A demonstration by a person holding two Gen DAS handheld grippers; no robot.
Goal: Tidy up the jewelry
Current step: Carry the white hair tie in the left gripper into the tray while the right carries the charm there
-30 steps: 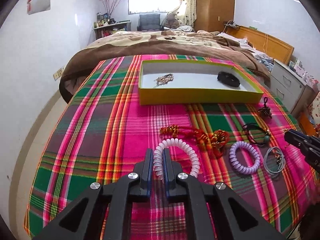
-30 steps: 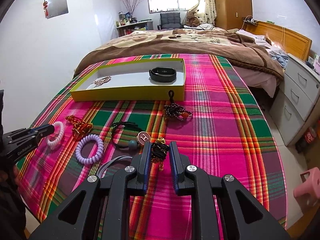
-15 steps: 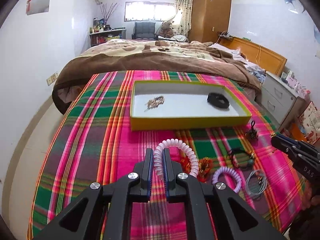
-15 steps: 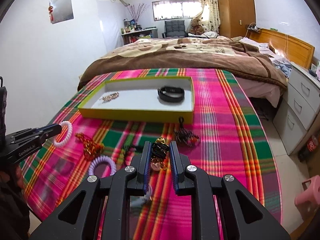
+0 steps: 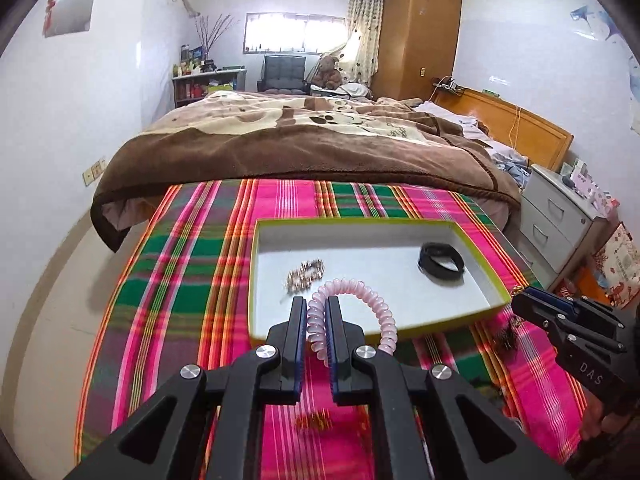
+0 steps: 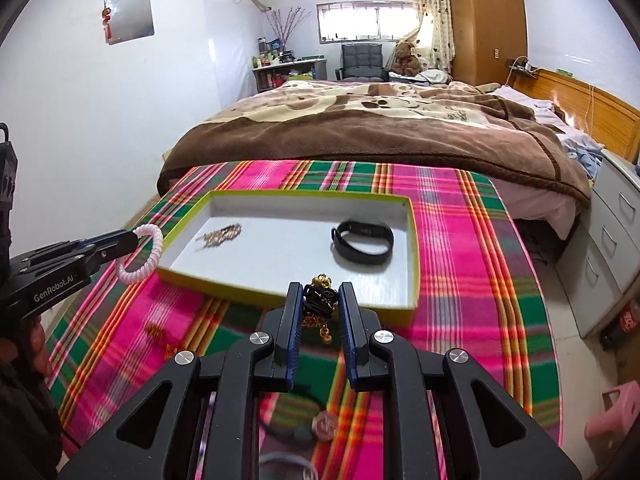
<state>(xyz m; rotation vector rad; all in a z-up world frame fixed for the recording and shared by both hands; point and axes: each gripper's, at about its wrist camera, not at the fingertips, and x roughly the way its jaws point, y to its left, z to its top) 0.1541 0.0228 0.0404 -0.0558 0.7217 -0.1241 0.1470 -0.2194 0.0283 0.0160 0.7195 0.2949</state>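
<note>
My left gripper (image 5: 316,308) is shut on a pale pink spiral coil bracelet (image 5: 376,304), held in the air at the near rim of the yellow-edged tray (image 5: 492,280). In the right wrist view that same bracelet (image 6: 150,250) hangs just left of the tray (image 6: 412,240). My right gripper (image 6: 320,296) is shut on a black-and-gold bead ornament (image 6: 318,300), lifted over the tray's near edge. Inside the tray lie a black wristband (image 6: 362,242) and a small gold chain piece (image 6: 222,234).
More jewelry lies blurred on the pink and green plaid cloth (image 6: 480,280) below the grippers, among it a round pendant (image 6: 324,426) on a dark cord. A bed with a brown blanket (image 5: 300,140) stands beyond the table, and grey drawers (image 6: 612,248) to the right.
Both grippers have lifted their pieces off the cloth and carried them forward to the tray's near edge. The other jewelry has dropped below and behind them.
</note>
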